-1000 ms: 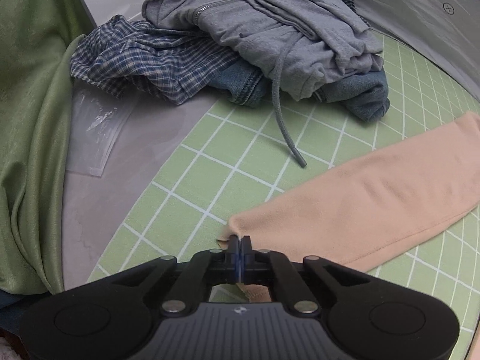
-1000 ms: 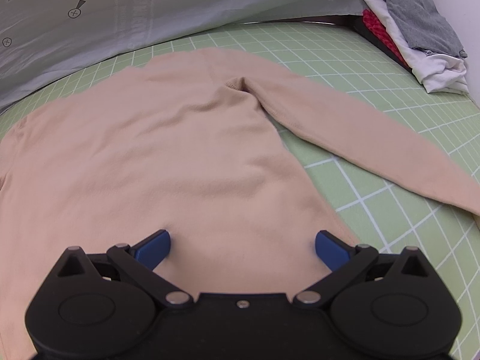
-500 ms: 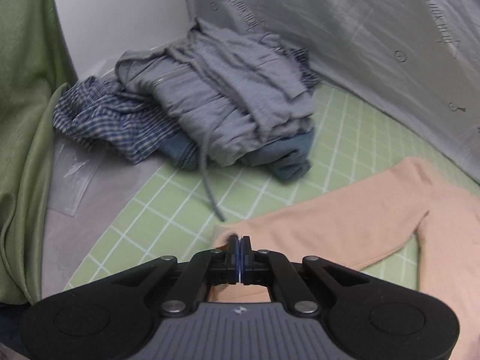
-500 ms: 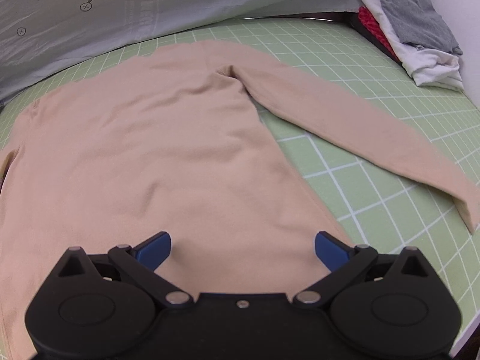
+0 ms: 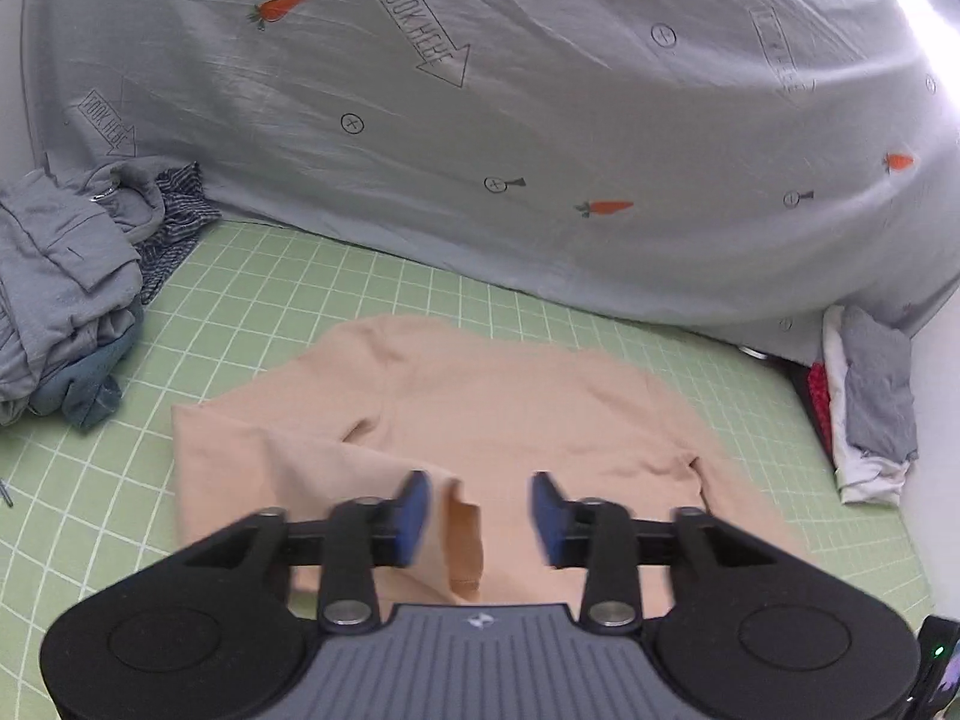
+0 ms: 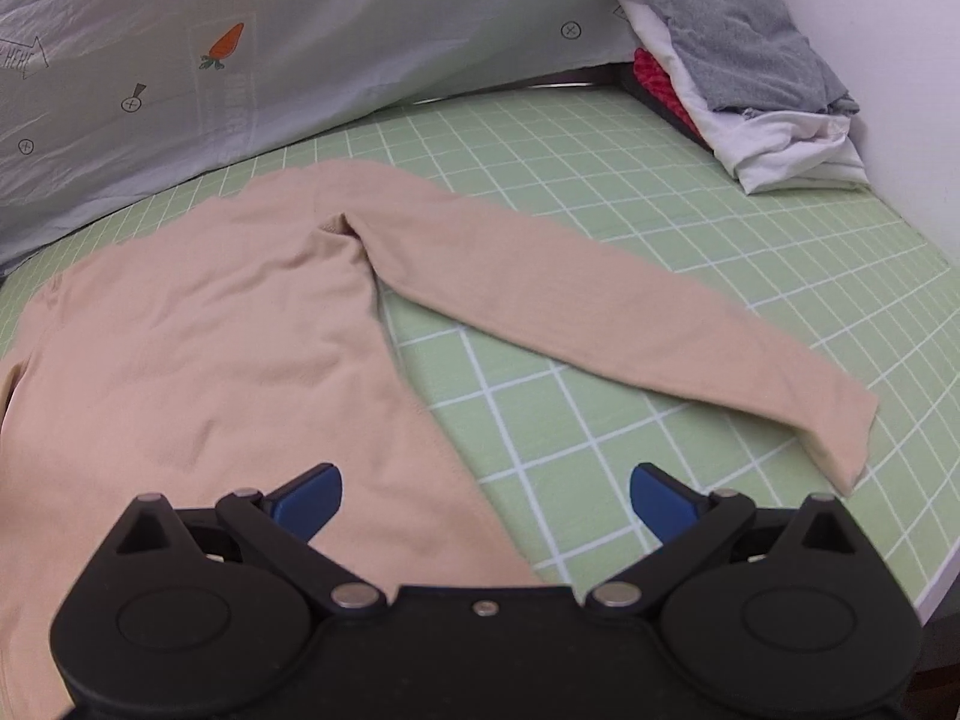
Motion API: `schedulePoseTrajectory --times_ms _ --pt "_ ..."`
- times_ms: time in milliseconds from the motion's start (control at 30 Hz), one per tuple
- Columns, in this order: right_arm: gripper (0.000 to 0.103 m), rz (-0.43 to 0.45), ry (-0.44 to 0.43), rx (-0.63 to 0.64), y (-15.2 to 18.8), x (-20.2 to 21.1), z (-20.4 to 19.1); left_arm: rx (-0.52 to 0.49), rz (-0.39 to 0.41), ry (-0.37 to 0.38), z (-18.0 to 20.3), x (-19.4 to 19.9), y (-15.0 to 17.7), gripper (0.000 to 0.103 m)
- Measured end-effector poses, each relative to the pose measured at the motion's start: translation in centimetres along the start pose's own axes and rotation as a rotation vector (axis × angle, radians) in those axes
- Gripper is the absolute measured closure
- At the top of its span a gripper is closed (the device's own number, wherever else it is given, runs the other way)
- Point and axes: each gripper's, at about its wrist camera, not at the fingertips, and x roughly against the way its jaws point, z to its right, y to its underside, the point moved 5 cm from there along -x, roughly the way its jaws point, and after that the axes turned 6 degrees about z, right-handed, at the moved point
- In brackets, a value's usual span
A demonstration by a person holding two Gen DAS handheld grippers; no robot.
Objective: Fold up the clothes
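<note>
As left gripper point(image 5: 480, 510) opens, cuff point(image 5: 462, 540) between fingers point(image 5: 414, 510)

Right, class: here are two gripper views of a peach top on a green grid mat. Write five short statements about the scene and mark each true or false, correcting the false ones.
1. One sleeve of the peach top is folded over its body. True: the cuff lies on the body, seen from the left gripper.
2. The other sleeve is folded in too. False: it lies stretched out on the green mat.
3. The right gripper is clamped on fabric. False: its fingers stand wide apart, holding nothing.
4. A grey garment tops the stack in the corner. True.
5. The backdrop sheet is plain. False: it has carrots and arrows.
</note>
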Motion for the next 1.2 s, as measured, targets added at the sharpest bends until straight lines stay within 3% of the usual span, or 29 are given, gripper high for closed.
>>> schedulePoseTrajectory --times_ms 33,133,333,567,667,867,933,1000,1100,1200 --pt "0.0 0.002 -0.005 0.008 -0.2 -0.1 -0.1 -0.014 -0.01 -0.032 0.1 -0.1 0.4 0.021" --pt "0.0 0.024 -0.034 0.027 -1.1 0.0 -1.2 0.006 -0.052 -0.133 -1.8 -0.1 1.8 0.02" --pt "0.0 0.031 -0.117 0.073 -2.2 0.3 -6.3 0.04 -0.116 -0.257 -6.5 0.3 3.0 0.017" --pt "0.003 0.006 -0.227 0.163 -1.9 0.5 -15.7 0.027 -0.157 -0.306 -11.2 0.6 3.5 0.012" --pt "0.008 -0.019 -0.282 0.168 -1.4 0.2 -19.9 0.019 -0.176 -0.305 -13.0 0.1 3.6 0.004" --pt "0.021 -0.083 -0.381 0.221 -0.2 -0.8 -26.6 0.008 -0.18 -0.287 -15.4 -1.8 2.5 0.0" --pt "0.03 -0.101 -0.404 0.249 0.1 -1.1 -28.1 -0.009 -0.184 -0.282 -15.7 -2.5 2.1 0.0" --pt "0.049 -0.111 -0.411 0.274 0.3 -1.3 -28.8 -0.032 -0.196 -0.283 -15.6 -3.1 1.9 0.0" --pt "0.067 -0.124 -0.424 0.316 0.7 -1.5 -29.5 -0.047 -0.208 -0.27 -15.4 -3.6 2.0 0.0" --pt "0.077 -0.121 -0.413 0.381 1.2 -1.6 -29.7 -0.055 -0.22 -0.248 -14.7 -4.1 2.2 0.0"
